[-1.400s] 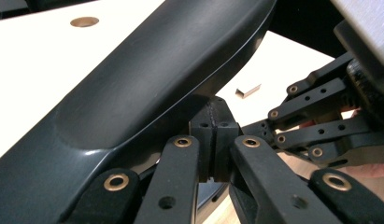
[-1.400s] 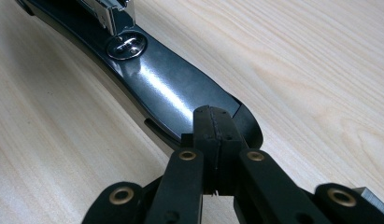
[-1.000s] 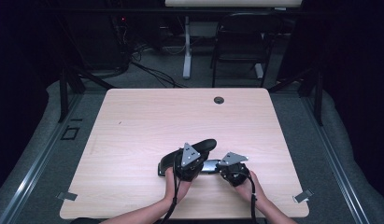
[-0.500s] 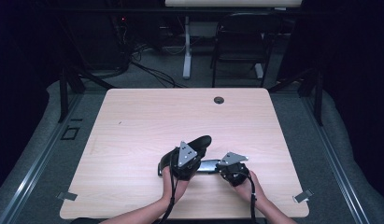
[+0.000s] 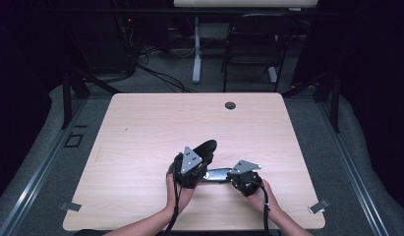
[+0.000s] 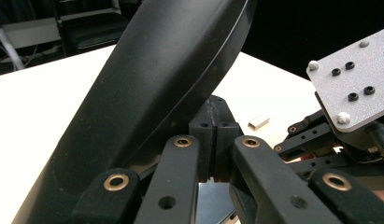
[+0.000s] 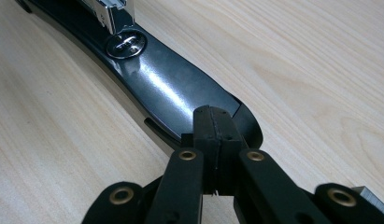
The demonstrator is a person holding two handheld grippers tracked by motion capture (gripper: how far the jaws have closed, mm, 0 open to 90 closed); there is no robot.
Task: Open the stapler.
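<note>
A black stapler lies open at the front middle of the table. Its top arm (image 5: 205, 147) (image 6: 147, 93) is swung up and its flat base (image 5: 216, 174) (image 7: 166, 88) rests on the wood. In the right gripper view the shiny anvil (image 7: 125, 44) sits below the metal magazine (image 7: 108, 11). My left gripper (image 5: 203, 164) (image 6: 213, 135) is shut, its tips tucked right beside the raised arm. My right gripper (image 5: 230, 176) (image 7: 213, 130) is shut too, with its tips against the front end of the base. The left gripper view also shows the right gripper's grey plate (image 6: 353, 93).
The wooden table (image 5: 150, 128) has a round cable hole (image 5: 230, 105) near its far edge. Metal brackets sit at the front corners (image 5: 71, 206) (image 5: 319, 206). A small silver piece (image 6: 259, 122) lies on the table. A chair (image 5: 253, 49) and desk legs stand beyond the table.
My left gripper and the stapler's raised arm have drifted slightly to the left. The right gripper and the base have stayed in place.
</note>
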